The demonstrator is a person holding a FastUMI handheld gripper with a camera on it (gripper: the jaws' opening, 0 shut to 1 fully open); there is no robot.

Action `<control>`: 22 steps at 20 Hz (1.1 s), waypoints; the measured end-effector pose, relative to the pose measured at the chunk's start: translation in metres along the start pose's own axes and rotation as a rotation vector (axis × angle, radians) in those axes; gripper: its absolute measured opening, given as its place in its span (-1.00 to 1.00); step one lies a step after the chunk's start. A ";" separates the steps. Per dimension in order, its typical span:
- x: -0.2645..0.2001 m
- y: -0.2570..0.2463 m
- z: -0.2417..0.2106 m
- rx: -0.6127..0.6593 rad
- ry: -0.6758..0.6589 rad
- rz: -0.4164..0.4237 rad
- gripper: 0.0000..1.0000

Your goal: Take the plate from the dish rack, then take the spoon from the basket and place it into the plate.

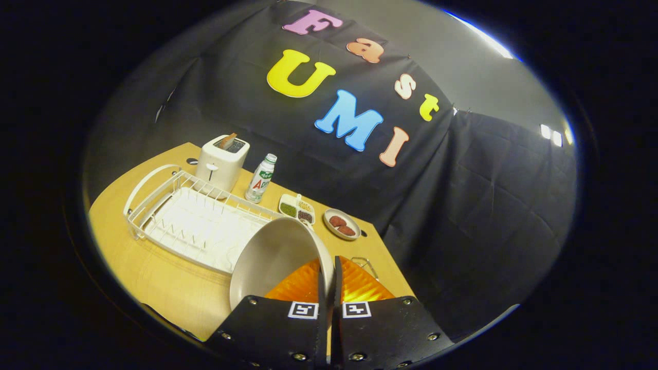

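— Fingers first, right up close: the gripper [329,280] is clenched on the rim of the plate [272,257], one finger on each face of the thin edge, so the plate hangs tilted with its hollow facing us.

— So it's out of the dish rack [195,221]?

— I'd judge so. The rack sits just beyond and to the left of the plate, its white tines bare. Pinching the rim makes sense: a plate standing in tines offers only its edge.

— Where's the basket with the spoon?

— Hard to say. A bit of wire loop [366,264] peeks out just right of the fingers, near the table's right corner; that may be the basket, but I can't tell, and no spoon is visible.

— What else is on the table [154,277]?

— Along the far edge: a toaster [222,162] with a slice in it, a small bottle [261,177] to its right, then a divided dish [297,208] of condiments, then a saucer [342,224] holding something reddish.

— Next move?

— Probably setting the plate flat on the open wood nearer us, left of the fingers, well clear of the rack, so the claw is free for the spoon.
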State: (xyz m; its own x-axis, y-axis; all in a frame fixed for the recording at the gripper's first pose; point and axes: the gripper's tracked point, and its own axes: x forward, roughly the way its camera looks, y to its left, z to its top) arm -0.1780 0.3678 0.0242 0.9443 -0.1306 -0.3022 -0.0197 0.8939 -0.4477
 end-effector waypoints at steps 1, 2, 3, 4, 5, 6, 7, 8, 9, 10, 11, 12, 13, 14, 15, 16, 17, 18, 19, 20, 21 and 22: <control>-0.004 0.004 -0.013 0.009 0.017 0.030 -0.94; -0.007 0.007 -0.025 0.018 0.033 0.056 -0.94; -0.008 0.011 -0.036 0.025 0.048 0.078 -0.94; -0.007 0.015 -0.048 0.036 0.067 0.103 -0.94; -0.007 0.018 -0.057 0.049 0.084 0.124 -0.94; -0.006 0.022 -0.066 0.064 0.100 0.145 -0.94; -0.005 0.026 -0.073 0.076 0.115 0.165 -0.94; -0.003 0.030 -0.080 0.092 0.134 0.184 -0.94; -0.001 0.032 -0.086 0.108 0.149 0.197 -0.94; 0.002 0.036 -0.094 0.130 0.170 0.213 -0.94; 0.005 0.039 -0.101 0.147 0.190 0.225 -0.94; 0.009 0.042 -0.106 0.181 0.206 0.240 -0.93; 0.011 0.043 -0.108 0.220 0.221 0.253 -0.94; 0.015 0.045 -0.112 0.255 0.237 0.266 -0.94; 0.019 0.046 -0.115 0.282 0.251 0.274 -0.94; 0.021 0.047 -0.118 0.300 0.265 0.281 -0.94; 0.022 0.045 -0.118 0.313 0.275 0.284 -0.93; 0.029 0.045 -0.124 0.317 0.281 0.282 -0.90; 0.029 0.043 -0.127 0.308 0.293 0.278 -0.86; 0.034 0.041 -0.129 0.297 0.292 0.276 -0.85; 0.039 0.044 -0.134 0.287 0.300 0.281 -0.84; 0.043 0.043 -0.135 0.281 0.301 0.283 -0.84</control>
State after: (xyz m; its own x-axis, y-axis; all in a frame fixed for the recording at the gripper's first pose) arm -0.1823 0.3426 -0.1221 0.7774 0.0528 -0.6268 -0.1332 0.9877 -0.0820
